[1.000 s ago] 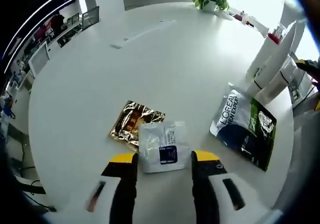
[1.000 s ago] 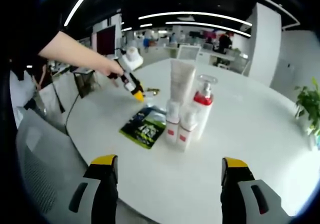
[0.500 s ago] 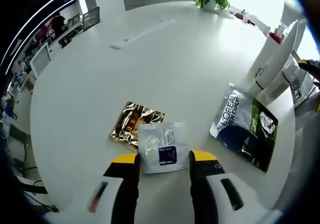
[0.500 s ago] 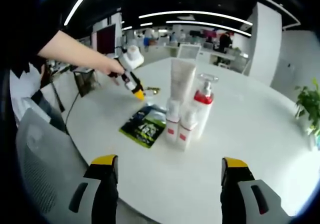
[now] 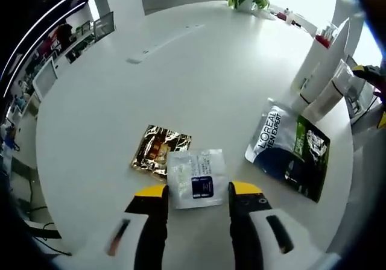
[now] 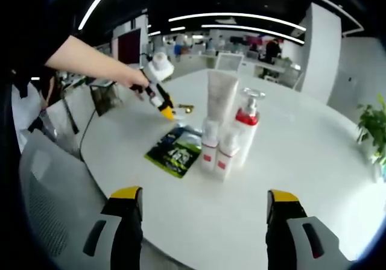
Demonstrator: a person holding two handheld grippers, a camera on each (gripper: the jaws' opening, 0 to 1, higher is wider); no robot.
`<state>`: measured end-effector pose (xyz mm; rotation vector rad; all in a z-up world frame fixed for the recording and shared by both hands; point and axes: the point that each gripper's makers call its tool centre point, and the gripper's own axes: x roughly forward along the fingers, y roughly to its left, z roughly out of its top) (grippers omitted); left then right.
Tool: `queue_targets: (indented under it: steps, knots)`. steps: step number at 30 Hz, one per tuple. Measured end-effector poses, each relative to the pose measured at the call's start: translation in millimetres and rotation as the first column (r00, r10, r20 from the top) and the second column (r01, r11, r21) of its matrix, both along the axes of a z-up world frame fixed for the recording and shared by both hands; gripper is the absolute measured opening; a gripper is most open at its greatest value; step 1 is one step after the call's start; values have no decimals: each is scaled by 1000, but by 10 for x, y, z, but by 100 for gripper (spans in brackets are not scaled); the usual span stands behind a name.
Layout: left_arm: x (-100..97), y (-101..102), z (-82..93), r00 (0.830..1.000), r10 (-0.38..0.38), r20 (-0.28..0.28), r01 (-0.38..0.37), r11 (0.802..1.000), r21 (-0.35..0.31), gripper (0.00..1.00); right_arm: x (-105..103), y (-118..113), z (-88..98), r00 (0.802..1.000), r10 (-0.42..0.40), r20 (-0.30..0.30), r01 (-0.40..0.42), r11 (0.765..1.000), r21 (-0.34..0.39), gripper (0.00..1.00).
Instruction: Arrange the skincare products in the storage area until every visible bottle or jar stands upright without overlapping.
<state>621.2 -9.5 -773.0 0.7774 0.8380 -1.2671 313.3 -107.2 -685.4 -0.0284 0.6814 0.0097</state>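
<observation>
The left gripper has its fingers a little apart, one on each side of a flat white packet lying on the round white tabletop. A shiny gold packet touches it at 10 o'clock. A dark pouch lies at 2 o'clock. The right gripper has wide fingers holding nothing. Past them at 12 o'clock, standing close together, are a tall tube, a pump bottle and two small bottles.

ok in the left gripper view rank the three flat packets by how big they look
1. L'Oreal pouch, clearly largest.
2. White sachet.
3. Gold sachet, though the white one overlaps its corner and lies nearer the camera, so these two may really be alike.
</observation>
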Motion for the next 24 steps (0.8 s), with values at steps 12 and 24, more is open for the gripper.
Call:
queue_targets:
  steps: [12, 24]
  knots:
    - [-18, 71, 20, 999, -37, 14, 37, 999, 12, 26, 3, 28, 1, 1000, 13, 1, -13, 1000, -3, 88]
    - [19, 52, -153, 1000, 21, -24, -20, 999, 47, 40, 0, 27, -16, 1000, 15, -7, -15, 1000, 0, 88]
